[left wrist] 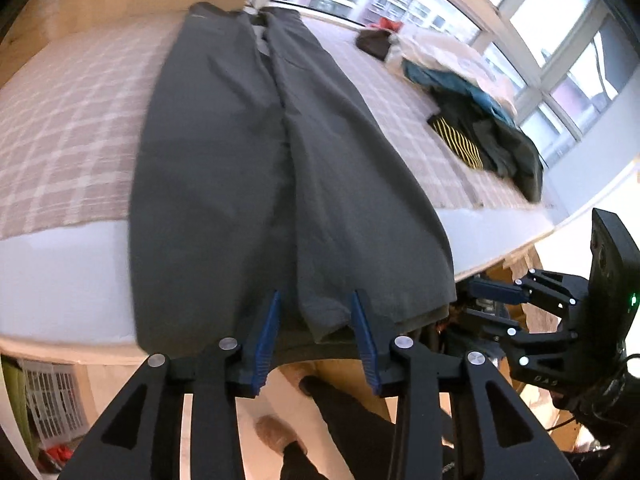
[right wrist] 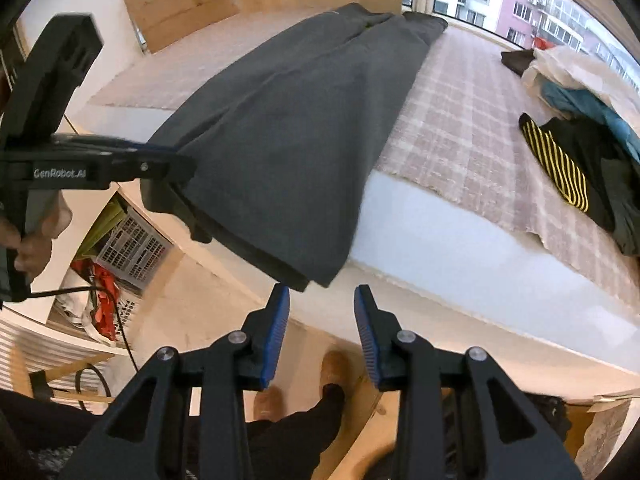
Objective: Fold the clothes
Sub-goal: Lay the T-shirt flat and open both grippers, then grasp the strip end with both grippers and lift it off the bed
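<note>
Dark grey trousers (left wrist: 248, 152) lie lengthwise on the bed, and their leg ends hang over the near edge. My left gripper (left wrist: 318, 312) is open at the hems, with a fold of the right leg's hem between its blue pads. In the right wrist view the trousers (right wrist: 304, 132) end in a corner just ahead of my right gripper (right wrist: 320, 308), which is open with nothing between its fingers. The left gripper (right wrist: 180, 184) sits against the trousers' left hem there. The right gripper (left wrist: 488, 306) shows at the right of the left wrist view, beside the hem.
A plaid cover (left wrist: 72, 120) lies over the white mattress (right wrist: 460, 248). A pile of clothes (left wrist: 480, 120), with a yellow-striped black garment (right wrist: 556, 160), sits on the bed's right side by the window. A white crate (right wrist: 132, 248) and the person's slippered feet (right wrist: 332, 372) are on the floor.
</note>
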### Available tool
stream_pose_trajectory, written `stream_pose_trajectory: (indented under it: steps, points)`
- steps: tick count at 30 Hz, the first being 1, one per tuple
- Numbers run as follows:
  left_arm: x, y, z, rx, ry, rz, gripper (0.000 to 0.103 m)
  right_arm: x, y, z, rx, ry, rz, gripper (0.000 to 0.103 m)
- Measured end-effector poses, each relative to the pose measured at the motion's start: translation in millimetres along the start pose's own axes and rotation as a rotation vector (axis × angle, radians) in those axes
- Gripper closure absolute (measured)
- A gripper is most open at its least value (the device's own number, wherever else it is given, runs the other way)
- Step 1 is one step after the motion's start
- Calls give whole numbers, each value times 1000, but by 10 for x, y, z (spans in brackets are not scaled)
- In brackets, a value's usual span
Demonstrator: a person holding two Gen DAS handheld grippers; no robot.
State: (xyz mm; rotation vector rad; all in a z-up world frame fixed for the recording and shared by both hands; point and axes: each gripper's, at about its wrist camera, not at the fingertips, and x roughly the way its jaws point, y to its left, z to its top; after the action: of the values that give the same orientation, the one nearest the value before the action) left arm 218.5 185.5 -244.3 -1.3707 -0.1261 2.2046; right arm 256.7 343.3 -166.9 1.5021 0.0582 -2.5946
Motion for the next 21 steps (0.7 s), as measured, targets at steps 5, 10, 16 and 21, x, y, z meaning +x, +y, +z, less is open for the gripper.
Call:
stream_pose_trajectory:
  steps: [5,10,16,21]
  points:
    - [31,3,7,37,14,-28,79,43,72,43,-20,-16,-28,69]
    - [-13,8,22,24,7,-69,90,109,71,98,-3,-22,-24,70]
    - [-100,-12,49,-4,-12,-134,92,43,-24,147,70,-44,26,98]
    - [-185,-35,69,-31,-31,-198,92,-354,-131,106,92,-108,11,99]
